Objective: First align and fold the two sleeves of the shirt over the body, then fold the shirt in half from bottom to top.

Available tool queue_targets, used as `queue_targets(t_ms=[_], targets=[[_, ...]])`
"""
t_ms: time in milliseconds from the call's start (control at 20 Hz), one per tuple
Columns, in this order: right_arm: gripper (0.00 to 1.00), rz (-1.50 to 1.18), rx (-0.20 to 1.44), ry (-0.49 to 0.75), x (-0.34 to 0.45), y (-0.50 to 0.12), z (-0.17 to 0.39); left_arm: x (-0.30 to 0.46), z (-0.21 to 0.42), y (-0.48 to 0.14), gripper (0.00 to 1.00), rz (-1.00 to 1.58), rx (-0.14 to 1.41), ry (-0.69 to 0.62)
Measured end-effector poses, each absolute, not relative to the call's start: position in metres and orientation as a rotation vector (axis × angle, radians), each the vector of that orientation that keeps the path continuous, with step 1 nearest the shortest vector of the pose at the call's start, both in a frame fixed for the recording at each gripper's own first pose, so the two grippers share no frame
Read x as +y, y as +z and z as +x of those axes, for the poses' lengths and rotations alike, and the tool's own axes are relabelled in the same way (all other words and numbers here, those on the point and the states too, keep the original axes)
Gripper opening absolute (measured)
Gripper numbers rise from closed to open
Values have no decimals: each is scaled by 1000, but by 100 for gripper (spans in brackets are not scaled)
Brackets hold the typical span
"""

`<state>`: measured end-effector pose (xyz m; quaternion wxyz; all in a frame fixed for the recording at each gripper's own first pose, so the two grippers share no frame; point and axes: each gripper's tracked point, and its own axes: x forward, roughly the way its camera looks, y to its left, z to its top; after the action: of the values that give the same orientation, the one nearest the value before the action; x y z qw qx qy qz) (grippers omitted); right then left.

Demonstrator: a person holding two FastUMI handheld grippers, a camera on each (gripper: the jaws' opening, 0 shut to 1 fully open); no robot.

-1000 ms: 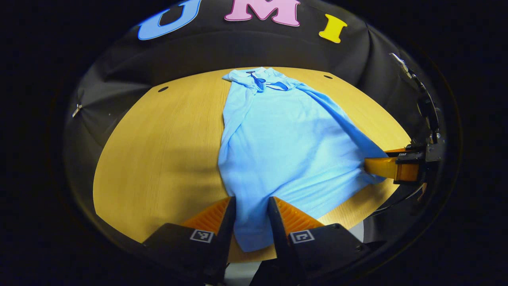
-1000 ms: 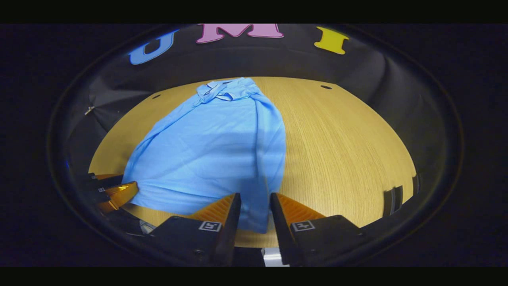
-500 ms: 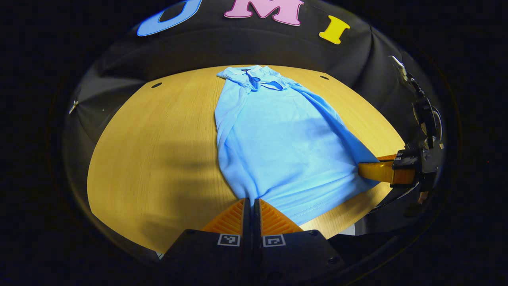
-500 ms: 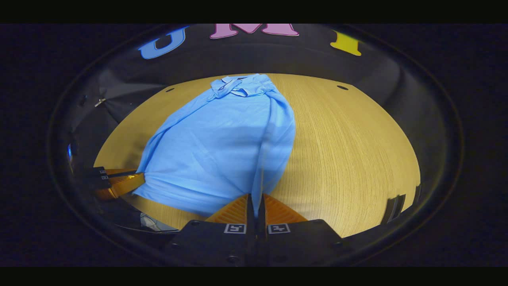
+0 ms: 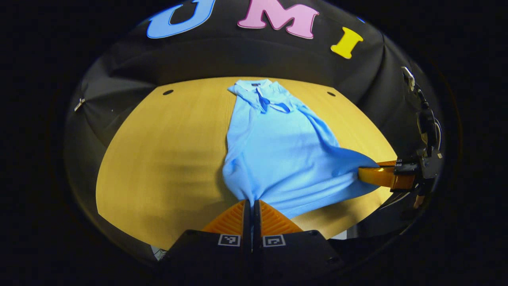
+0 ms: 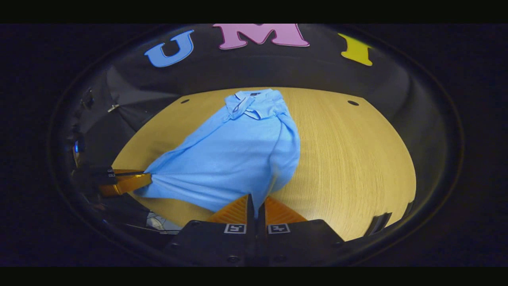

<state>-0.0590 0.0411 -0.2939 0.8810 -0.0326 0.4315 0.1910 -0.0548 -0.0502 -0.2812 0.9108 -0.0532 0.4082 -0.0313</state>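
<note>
The shirt (image 5: 278, 159) lies lengthwise on the counter (image 5: 158, 159), collar (image 5: 258, 89) toward the far edge, hem lifted off the near edge. Left gripper (image 5: 251, 202) and right gripper (image 6: 256, 200) are each clenched on a hem corner. The cloth looks light, limp and apt to sag or bunch between grips, so the corners seem the right hold. Both sleeves appear tucked in; their alignment is hard to judge, and the pinched fabric is hidden between the fingers.
</note>
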Motion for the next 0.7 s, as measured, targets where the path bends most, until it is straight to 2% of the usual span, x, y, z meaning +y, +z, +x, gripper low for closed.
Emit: queue_targets(t_ms=[100,150,200,250,300,400,550,600,700], targets=[[0,-36,870,407,49,-272,-36,-42,-33,-258,6,-104,808,-58],[0,-23,854,411,53,-262,-23,-38,-21,-245,6,-101,794,-55],[5,-12,835,417,57,-250,-9,-35,-8,-233,6,-98,778,-55],[0,-10,820,421,60,-241,4,-32,3,-224,6,-97,765,-54],[11,-6,801,426,64,-231,21,-30,16,-213,6,-95,745,-56],[0,-3,769,436,71,-215,50,-25,43,-195,6,-89,716,-54],[0,-7,726,457,83,-197,91,-19,85,-174,6,-84,681,-49],[11,-12,712,462,86,-191,105,-17,99,-167,6,-81,668,-46],[0,-9,682,471,95,-181,134,-10,128,-157,6,-70,642,-38]])
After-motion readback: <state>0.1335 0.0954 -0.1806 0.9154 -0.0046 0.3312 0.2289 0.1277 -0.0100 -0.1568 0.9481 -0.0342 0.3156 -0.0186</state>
